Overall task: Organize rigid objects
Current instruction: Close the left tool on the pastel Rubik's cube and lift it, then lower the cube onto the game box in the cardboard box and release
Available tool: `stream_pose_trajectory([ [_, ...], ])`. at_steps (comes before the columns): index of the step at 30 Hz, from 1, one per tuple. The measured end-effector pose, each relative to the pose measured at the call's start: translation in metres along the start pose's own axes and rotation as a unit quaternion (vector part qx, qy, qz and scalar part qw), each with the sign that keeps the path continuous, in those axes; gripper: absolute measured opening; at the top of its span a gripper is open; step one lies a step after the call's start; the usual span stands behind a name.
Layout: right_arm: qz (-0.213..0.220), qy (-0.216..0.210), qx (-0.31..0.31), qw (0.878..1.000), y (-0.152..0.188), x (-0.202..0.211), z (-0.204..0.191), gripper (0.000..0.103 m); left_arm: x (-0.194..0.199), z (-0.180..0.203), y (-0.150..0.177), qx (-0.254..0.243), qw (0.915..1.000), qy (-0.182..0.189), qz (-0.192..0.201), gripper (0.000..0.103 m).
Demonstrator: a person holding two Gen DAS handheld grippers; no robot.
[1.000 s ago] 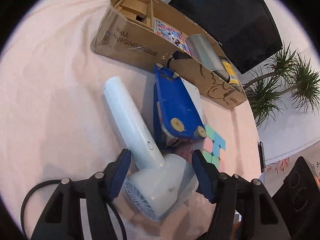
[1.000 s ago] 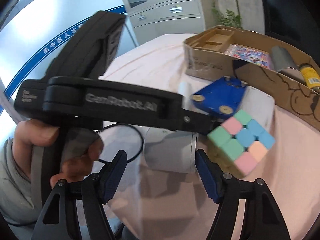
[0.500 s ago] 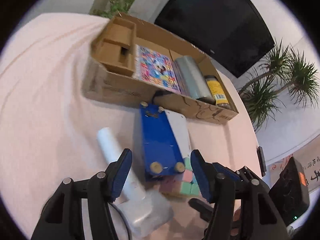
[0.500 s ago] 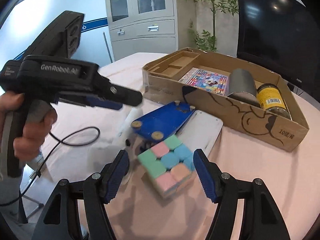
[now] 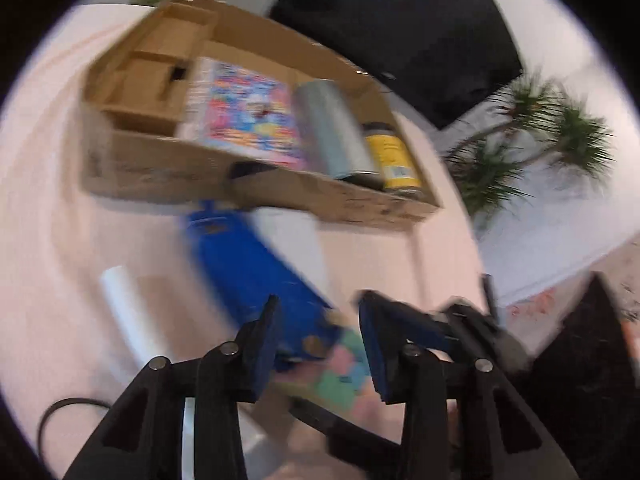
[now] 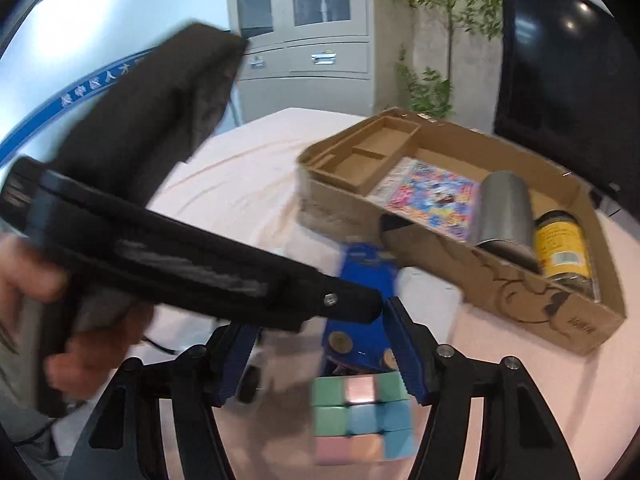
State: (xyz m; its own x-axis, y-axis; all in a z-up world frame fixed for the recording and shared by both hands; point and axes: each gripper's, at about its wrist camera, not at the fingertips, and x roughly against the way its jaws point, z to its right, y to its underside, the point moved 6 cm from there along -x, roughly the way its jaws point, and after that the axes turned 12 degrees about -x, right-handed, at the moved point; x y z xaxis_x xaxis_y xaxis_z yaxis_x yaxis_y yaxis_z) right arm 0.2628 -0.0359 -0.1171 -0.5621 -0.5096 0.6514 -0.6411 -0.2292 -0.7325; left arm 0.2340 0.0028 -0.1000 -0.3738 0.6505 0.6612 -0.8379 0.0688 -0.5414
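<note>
Now that the left gripper (image 5: 318, 344) has left the hair dryer (image 5: 124, 300), both grippers' jaws hang apart over the pastel puzzle cube (image 6: 362, 416), loose on the worktop (image 6: 248, 184) beside the cardboard box (image 6: 520, 292).

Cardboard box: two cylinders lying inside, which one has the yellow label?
The jar at the box's right end, dark lid; the can beside it is plain silver.

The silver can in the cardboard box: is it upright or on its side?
On its side: the silver can lies lengthwise in the cardboard box, beside the yellow-labelled jar.
</note>
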Motion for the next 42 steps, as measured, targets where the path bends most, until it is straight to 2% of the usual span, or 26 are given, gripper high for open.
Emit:
stream_pose_trajectory([
  [2, -0.015, 0.003, -0.015, 1.000, 0.007, -0.003, 0.013, 0.056, -0.002, 0.004, -0.003, -0.007, 1.0000, 0.002, 0.004, 0.037],
  [5, -0.037, 0.023, -0.038, 0.998, 0.019, -0.005, 0.034, 0.050, -0.001, -0.007, 0.000, -0.002, 0.9994, -0.034, 0.003, 0.038],
  [8, -0.025, 0.011, -0.041, 0.999, 0.024, 0.011, 0.039, 0.050, 0.014, -0.017, 0.010, 0.001, 0.9976, -0.068, 0.012, 0.042],
  [9, -0.016, 0.004, -0.036, 0.999, 0.026, 0.018, 0.039, 0.054, 0.020, -0.019, 0.015, 0.001, 0.9964, -0.083, 0.014, 0.051],
  [10, -0.016, -0.005, -0.034, 0.999, 0.031, 0.024, 0.039, 0.066, 0.024, -0.020, 0.018, 0.002, 0.9955, -0.093, 0.016, 0.058],
  [11, -0.020, -0.012, -0.036, 0.999, 0.034, 0.026, 0.039, 0.073, 0.029, -0.020, 0.023, 0.008, 0.9948, -0.100, 0.021, 0.068],
  [12, -0.027, -0.027, -0.041, 0.998, 0.039, 0.027, 0.039, 0.076, 0.032, -0.018, 0.027, 0.011, 0.9952, -0.094, 0.025, 0.069],
  [14, -0.047, -0.060, -0.046, 0.996, 0.049, 0.025, 0.039, 0.075, 0.030, -0.006, 0.035, 0.014, 0.9979, -0.062, 0.015, 0.069],
  [17, -0.073, -0.070, -0.045, 0.994, 0.059, 0.020, 0.036, 0.073, 0.023, 0.009, 0.049, 0.027, 0.9992, -0.030, 0.007, 0.069],
  [19, -0.085, -0.084, -0.044, 0.992, 0.066, 0.025, 0.031, 0.073, 0.019, 0.018, 0.055, 0.025, 0.9995, -0.021, 0.002, 0.067],
  [21, -0.100, -0.124, -0.042, 0.986, 0.076, 0.034, 0.020, 0.072, 0.014, 0.023, 0.060, 0.034, 0.9992, -0.019, -0.004, 0.067],
  [22, -0.102, -0.135, -0.035, 0.985, 0.080, 0.038, 0.016, 0.072, 0.011, 0.025, 0.061, 0.037, 0.9991, -0.020, -0.005, 0.064],
  [23, -0.100, -0.138, -0.026, 0.985, 0.084, 0.042, 0.013, 0.072, 0.007, 0.028, 0.062, 0.032, 0.9990, -0.028, -0.011, 0.057],
  [24, -0.094, -0.135, -0.017, 0.986, 0.087, 0.046, 0.013, 0.072, 0.003, 0.030, 0.063, 0.027, 0.9988, -0.037, -0.016, 0.050],
  [26, -0.094, -0.125, -0.024, 0.987, 0.087, 0.043, 0.017, 0.070, -0.005, 0.030, 0.065, 0.028, 0.9977, -0.055, -0.029, 0.045],
  [28, -0.087, -0.098, -0.027, 0.991, 0.086, 0.035, 0.025, 0.063, -0.015, 0.027, 0.067, 0.034, 0.9965, -0.065, -0.041, 0.038],
  [30, -0.078, -0.068, -0.014, 0.995, 0.085, 0.032, 0.026, 0.061, -0.016, 0.026, 0.069, 0.032, 0.9955, -0.078, -0.043, 0.038],
  [32, -0.075, -0.065, -0.020, 0.995, 0.085, 0.032, 0.026, 0.060, -0.014, 0.024, 0.069, 0.033, 0.9955, -0.080, -0.039, 0.038],
  [35, -0.060, -0.054, -0.023, 0.996, 0.087, 0.044, 0.025, 0.048, -0.005, 0.031, 0.065, 0.019, 0.9938, -0.106, -0.025, 0.037],
  [42, -0.014, -0.045, -0.016, 0.999, 0.054, 0.084, 0.017, 0.047, 0.034, 0.063, 0.042, -0.020, 0.9932, -0.113, 0.020, 0.038],
])
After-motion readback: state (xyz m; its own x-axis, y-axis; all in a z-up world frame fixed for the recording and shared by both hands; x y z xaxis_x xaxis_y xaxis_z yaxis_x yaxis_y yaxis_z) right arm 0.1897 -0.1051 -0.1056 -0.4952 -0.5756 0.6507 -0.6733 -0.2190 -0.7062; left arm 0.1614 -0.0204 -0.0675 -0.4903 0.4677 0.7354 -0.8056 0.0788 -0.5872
